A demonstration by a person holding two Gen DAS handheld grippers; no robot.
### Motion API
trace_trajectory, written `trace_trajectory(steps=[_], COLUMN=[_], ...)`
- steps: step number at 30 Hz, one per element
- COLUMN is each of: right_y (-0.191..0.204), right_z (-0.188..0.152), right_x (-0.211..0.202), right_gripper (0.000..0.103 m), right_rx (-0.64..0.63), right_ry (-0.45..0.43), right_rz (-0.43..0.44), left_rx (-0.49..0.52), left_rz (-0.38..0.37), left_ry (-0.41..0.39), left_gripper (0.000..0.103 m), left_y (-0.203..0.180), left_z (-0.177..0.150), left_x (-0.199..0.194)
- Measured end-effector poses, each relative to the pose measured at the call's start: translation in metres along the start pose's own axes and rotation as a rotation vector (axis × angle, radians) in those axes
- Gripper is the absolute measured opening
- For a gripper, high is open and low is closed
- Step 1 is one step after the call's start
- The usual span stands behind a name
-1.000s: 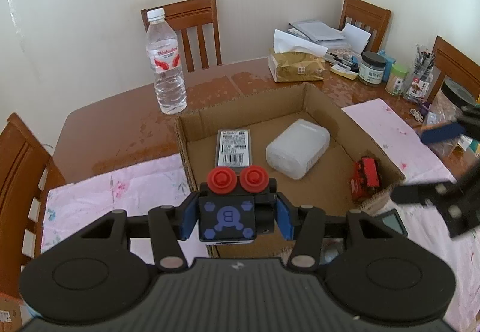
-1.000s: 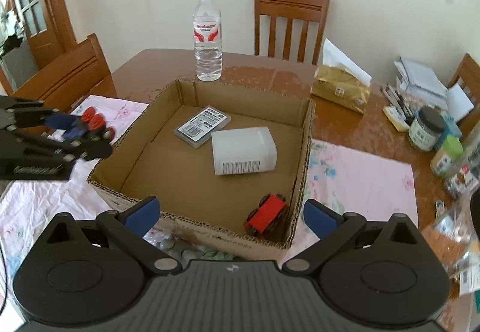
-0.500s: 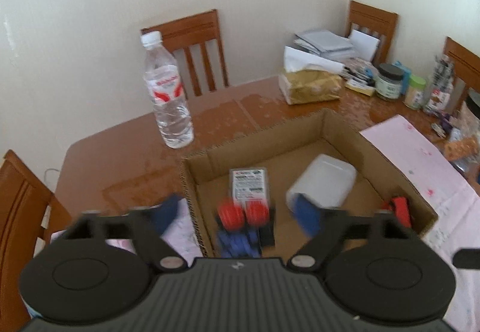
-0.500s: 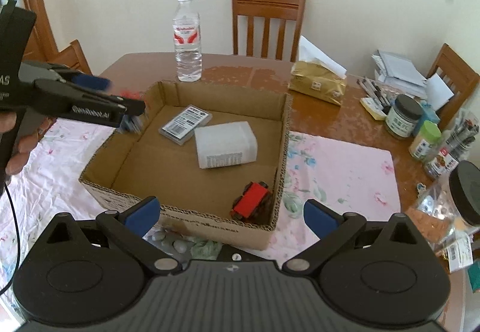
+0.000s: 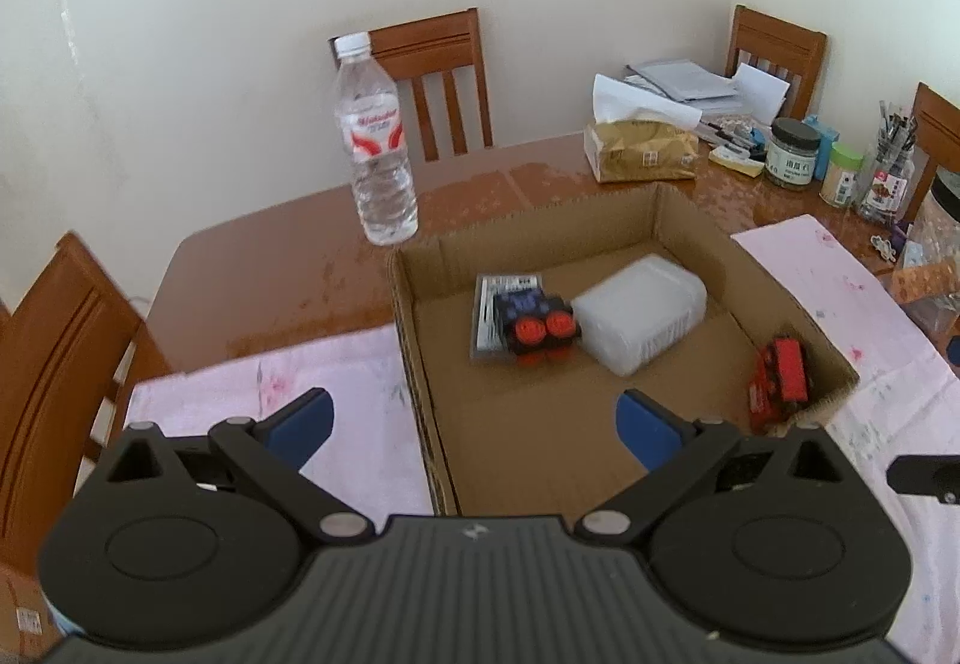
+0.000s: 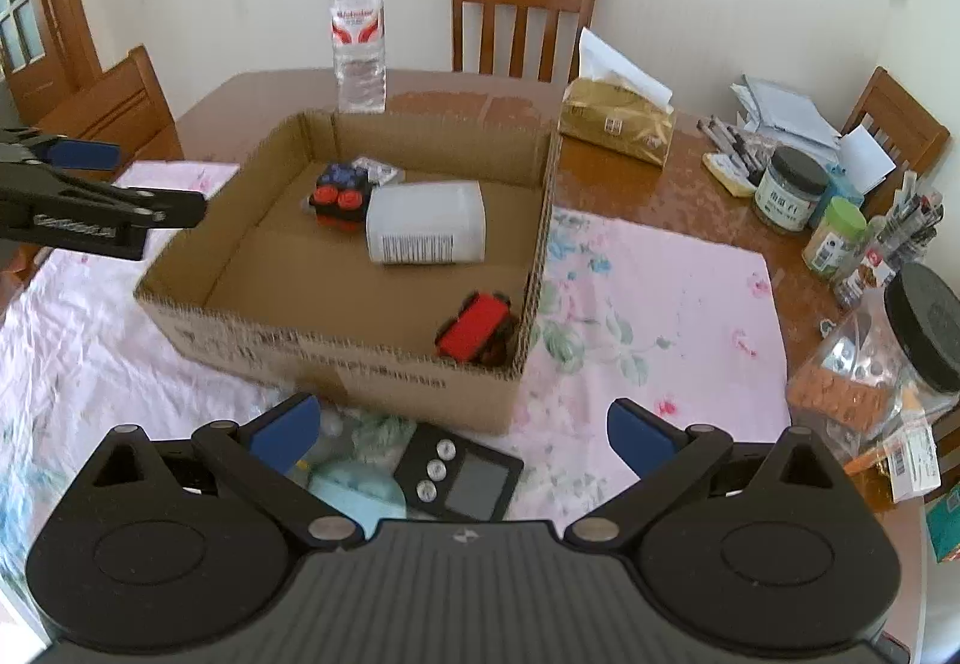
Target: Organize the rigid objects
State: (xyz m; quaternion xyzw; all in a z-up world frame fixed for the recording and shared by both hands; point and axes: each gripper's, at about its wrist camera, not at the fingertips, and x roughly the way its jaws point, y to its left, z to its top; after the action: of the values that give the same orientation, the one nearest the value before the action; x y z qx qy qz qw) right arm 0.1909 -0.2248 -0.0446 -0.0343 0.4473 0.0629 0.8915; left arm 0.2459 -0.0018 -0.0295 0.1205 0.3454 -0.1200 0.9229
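Note:
An open cardboard box (image 5: 414, 358) (image 6: 534, 250) sits on the table. In it lie a black and blue toy with two red wheels (image 5: 534, 328) (image 6: 337, 196), resting partly on a flat grey pack (image 5: 487, 316), a white plastic container (image 5: 639, 313) (image 6: 426, 223) and a red toy car (image 5: 780, 373) (image 6: 477, 325). My left gripper (image 5: 474, 424) is open and empty above the box's near left corner; it also shows in the right wrist view (image 6: 114, 190). My right gripper (image 6: 459, 427) is open and empty, in front of the box over a black timer (image 6: 459, 478).
A water bottle (image 5: 375, 142) (image 6: 358, 31) stands behind the box. A tissue pack (image 5: 642, 148), jars (image 6: 789, 190), pens and papers crowd the table's right side. A big jar with a black lid (image 6: 888, 358) is at the right. Chairs ring the table.
My left gripper opened and let go of the red-wheeled toy, which now lies in the box on the grey pack. The right gripper drew back from the box.

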Motion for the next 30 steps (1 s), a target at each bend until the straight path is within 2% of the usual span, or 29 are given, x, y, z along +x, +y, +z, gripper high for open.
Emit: trace_trajectory(steps=[8, 12, 19, 26, 30], right_y=[-0.005, -0.006, 0.01, 0.038, 0.06], right_z=[-0.027, -0.042, -0.066, -0.072, -0.072], right_x=[0.002, 0.001, 0.001, 0.001, 0.01], right_gripper=[0.103, 0.103, 0.103, 0.103, 0.103], right_rx=[-0.027, -0.047, -0.137, -0.159, -0.163], right_ry=[0.029, 0.036, 0.065, 0.069, 0.08], right_rz=[0.027, 0.084, 0.21, 0.303, 0.283], left_rx=[-0.093, -0.149, -0.17, -0.198, -0.19], left_rz=[0.056, 0.083, 0.143, 0.128, 0.089], left_ry=[0.067, 0.108, 0.158, 0.176, 0.181], left_gripper=[0.1, 0.1, 0.1, 0.1, 0.1], left_y=[-0.02, -0.029, -0.036, -0.023, -0.008], left_z=[-0.046, -0.07, -0.099, -0.113, -0.118], left_x=[-0.024, -0.035, -0.057, -0.063, -0.059])
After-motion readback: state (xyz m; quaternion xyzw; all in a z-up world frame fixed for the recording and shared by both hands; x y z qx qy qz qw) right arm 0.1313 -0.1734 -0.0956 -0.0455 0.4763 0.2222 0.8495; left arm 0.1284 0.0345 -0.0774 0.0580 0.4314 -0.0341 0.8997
